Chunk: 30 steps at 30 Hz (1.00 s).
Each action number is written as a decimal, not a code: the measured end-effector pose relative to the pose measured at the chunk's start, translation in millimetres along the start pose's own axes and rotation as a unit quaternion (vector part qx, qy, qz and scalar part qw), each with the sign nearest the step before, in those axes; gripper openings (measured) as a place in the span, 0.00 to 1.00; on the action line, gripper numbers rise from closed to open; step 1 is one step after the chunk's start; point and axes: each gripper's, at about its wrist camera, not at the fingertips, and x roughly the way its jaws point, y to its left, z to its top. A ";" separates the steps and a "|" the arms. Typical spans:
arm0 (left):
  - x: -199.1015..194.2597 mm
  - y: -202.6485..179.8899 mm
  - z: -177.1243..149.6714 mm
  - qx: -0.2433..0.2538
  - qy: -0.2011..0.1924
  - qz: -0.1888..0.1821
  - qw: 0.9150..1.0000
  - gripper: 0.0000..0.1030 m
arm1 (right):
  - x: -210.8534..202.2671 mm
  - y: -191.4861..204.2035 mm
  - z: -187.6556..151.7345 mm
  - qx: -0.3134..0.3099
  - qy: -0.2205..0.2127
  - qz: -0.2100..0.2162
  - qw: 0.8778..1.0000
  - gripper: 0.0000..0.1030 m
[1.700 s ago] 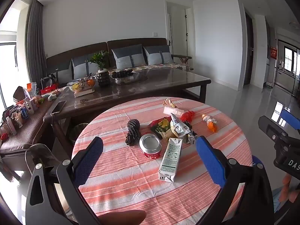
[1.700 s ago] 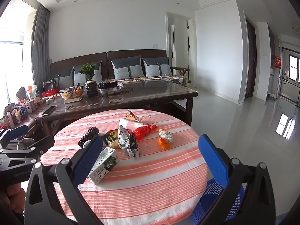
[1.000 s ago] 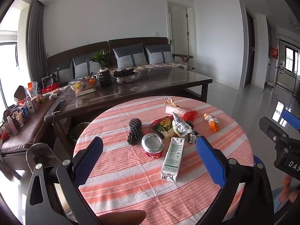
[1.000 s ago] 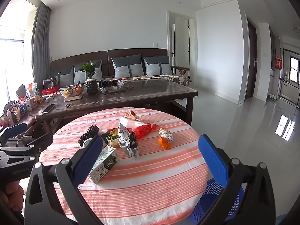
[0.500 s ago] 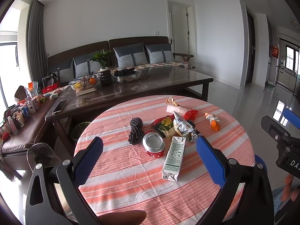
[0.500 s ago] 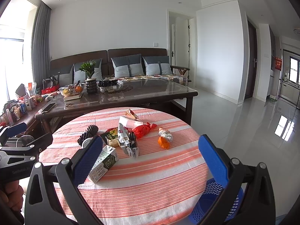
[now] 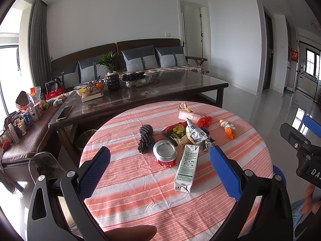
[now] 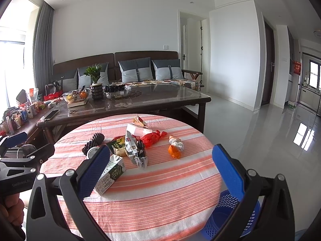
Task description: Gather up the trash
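Both the left tongs (image 7: 159, 172) and right tongs (image 8: 160, 170) hang apart above the striped desk (image 7: 140, 190); a milk carton (image 7: 187, 167) lies nearest, a basket (image 8: 230, 217), probably blue plastic, near right.

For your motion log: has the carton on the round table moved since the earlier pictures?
No. The carton lies beside the can as before; only the camera view shifted slightly.

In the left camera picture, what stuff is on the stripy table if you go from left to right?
Pine cone → red can → milk carton → red wrapper → orange wrapper. The packets piled in the middle overlap, so I left them out.
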 end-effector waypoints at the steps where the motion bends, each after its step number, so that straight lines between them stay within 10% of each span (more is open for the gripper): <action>1: 0.3 0.0 -0.1 0.000 0.000 0.000 1.000 0.96 | 0.2 -0.3 -0.3 -0.001 0.000 -0.001 1.000 0.96; 30: 0.9 0.9 -2.1 0.001 0.002 0.000 1.000 0.96 | 1.3 -5.1 -3.5 0.001 0.002 -0.002 1.000 0.96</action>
